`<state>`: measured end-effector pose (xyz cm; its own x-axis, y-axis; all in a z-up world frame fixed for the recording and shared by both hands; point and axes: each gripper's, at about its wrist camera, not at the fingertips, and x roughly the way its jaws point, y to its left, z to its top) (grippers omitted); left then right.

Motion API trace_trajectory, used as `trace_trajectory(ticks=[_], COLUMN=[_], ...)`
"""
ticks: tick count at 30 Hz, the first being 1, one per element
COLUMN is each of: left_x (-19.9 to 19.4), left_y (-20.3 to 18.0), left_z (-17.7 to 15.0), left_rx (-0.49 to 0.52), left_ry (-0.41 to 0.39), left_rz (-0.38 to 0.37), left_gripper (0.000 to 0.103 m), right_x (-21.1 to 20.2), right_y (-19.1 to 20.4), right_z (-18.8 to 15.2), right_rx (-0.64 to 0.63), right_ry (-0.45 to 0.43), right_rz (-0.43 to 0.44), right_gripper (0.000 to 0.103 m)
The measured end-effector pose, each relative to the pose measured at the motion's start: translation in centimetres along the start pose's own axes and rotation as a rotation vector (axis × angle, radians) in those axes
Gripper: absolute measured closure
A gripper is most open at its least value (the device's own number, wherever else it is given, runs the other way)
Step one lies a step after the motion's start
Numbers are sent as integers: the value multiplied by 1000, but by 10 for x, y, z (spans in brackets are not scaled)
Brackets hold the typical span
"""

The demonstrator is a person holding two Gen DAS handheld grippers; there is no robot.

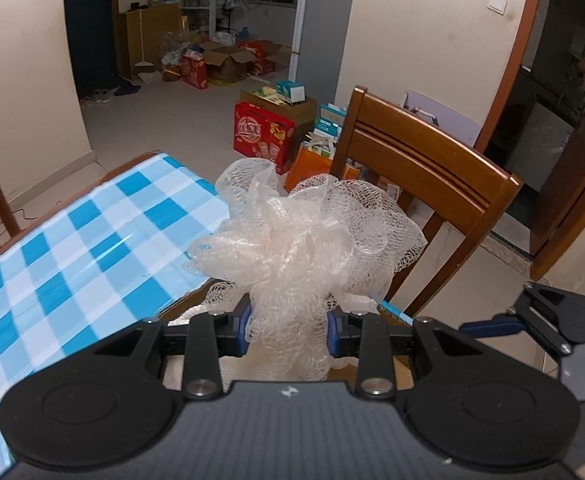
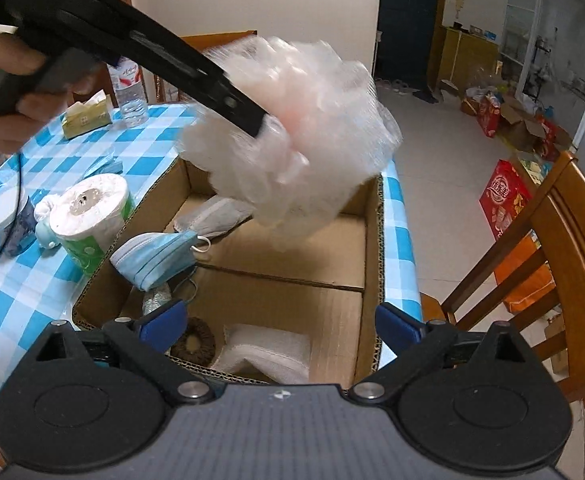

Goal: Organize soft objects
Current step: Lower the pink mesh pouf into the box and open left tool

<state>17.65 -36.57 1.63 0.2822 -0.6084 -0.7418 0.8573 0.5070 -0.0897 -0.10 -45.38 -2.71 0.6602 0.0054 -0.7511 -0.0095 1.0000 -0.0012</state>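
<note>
My left gripper (image 1: 287, 330) is shut on a pale pink mesh bath pouf (image 1: 300, 236) and holds it in the air off the table's edge. In the right wrist view the pouf (image 2: 312, 132) hangs, blurred, above an open cardboard box (image 2: 372, 264) on the checked table. The box holds a blue face mask (image 2: 156, 256), a grey cloth (image 2: 212, 216), a white towel (image 2: 268, 350) and a brown round pad (image 2: 194, 342). My right gripper (image 2: 278, 326) is open and empty over the box's near end.
A toilet roll (image 2: 88, 216), a white cup (image 2: 4, 216), a tissue pack (image 2: 86, 116) and a water bottle (image 2: 130, 88) stand on the blue checked tablecloth (image 1: 72, 248) left of the box. A wooden chair (image 1: 420, 160) stands at the table's right edge. Boxes lie on the floor.
</note>
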Motion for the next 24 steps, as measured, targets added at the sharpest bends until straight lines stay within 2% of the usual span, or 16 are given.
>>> trace_trajectory(ticks=[1,2,3,4,7,11,16,20,24], left_x=[5,13,18,25,40,44,26,2,-17], left_y=[-1,-1,-2,-2,0,2,1,-5,-9], left_z=[1,2,3,3,3,-1,-4,-9,-21], left_rx=[1,4,6,5,-4,-11,3,33,29], left_ry=[6,13,9,2,26,35,-7,-61,-70], left_rz=[2,12,20,36,48,68,87,129,149], left_gripper=[58,53,42,35,34,25,8,4,3], right_x=[0,0,-1,-1,0,1,3,4,3], right_y=[-1,-2,-4,-5,-8,-7,-4,2,11], right_z=[-1,-1,-1,-1,-3,-5,-5,-3,-2], right_rx=[6,12,22,31,50,63,64,56,36], right_ry=[-2,-5,-7,-9,-8,-6,3,4,-7], right_rz=[-3,-5,-4,-4,-8,-18,-24,-43,-59], right_gripper=[1,1,0,0,0,0,0,0,0])
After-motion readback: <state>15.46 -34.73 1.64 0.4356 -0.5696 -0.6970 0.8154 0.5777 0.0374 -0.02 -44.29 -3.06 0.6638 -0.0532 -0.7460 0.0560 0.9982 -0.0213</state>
